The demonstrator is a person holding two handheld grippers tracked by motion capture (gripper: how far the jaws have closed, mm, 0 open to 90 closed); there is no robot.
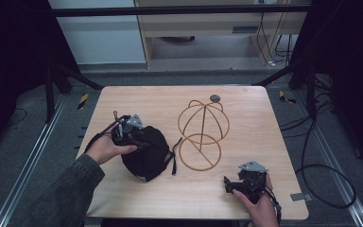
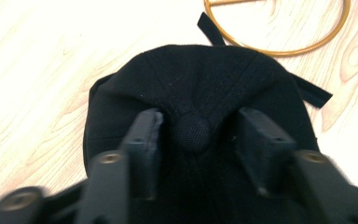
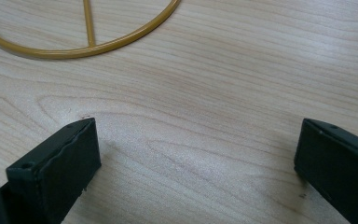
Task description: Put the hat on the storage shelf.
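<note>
A black cap (image 1: 146, 151) lies crown-up on the wooden table (image 1: 255, 113), left of centre. My left gripper (image 1: 139, 137) comes at it from the left. In the left gripper view its jaws (image 2: 198, 119) pinch the crown fabric (image 2: 205, 79) into a fold, with the cap's top button between them. The cap's strap ends (image 2: 314, 95) trail toward the gold wire hat stand (image 1: 202, 130), whose base ring (image 2: 279, 49) lies just beyond the cap. My right gripper (image 1: 228, 184) rests near the front right of the table, open over bare wood (image 3: 196, 135), with the stand's ring (image 3: 74, 50) ahead of it.
A small grey round object (image 1: 215, 98) sits behind the stand near the far edge. Bare wood stretches right of the stand. Dark frame posts, cables and floor rails surround the table.
</note>
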